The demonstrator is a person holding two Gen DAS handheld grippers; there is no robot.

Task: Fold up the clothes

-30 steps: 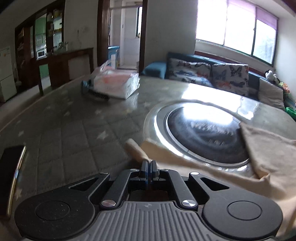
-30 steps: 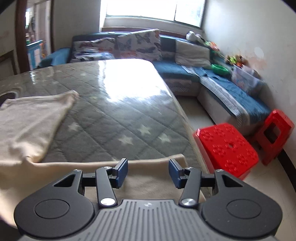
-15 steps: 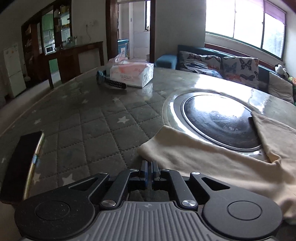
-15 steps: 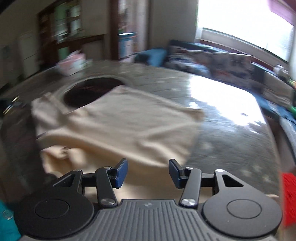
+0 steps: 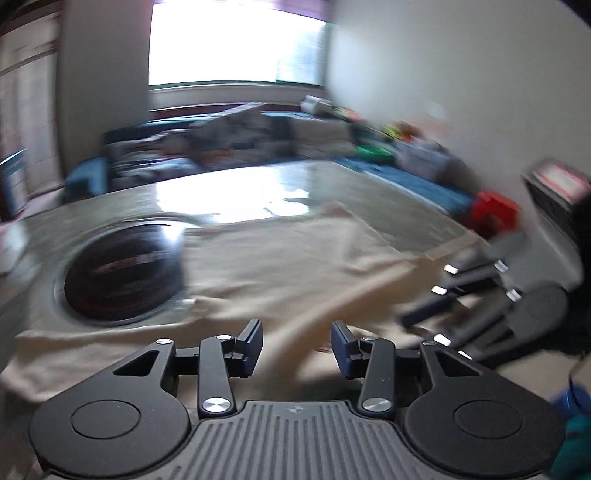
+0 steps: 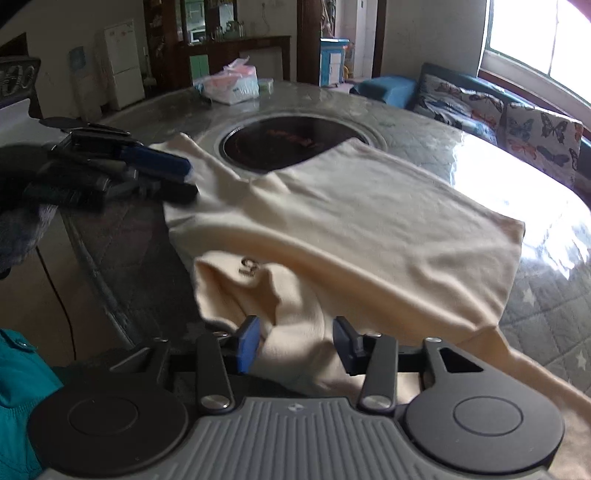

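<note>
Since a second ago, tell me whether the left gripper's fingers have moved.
Yes. The left gripper was shut beside the black hob; now its jaws stand apart, with the cream shirt beneath.

The left wrist camera looks low across the cream garment [image 5: 295, 266] toward the window [image 5: 236, 40]; the right wrist camera faces the opposite way, toward the cabinets [image 6: 221, 33]. Both share the round table inset [image 5: 122, 277] [image 6: 291, 142].
</note>
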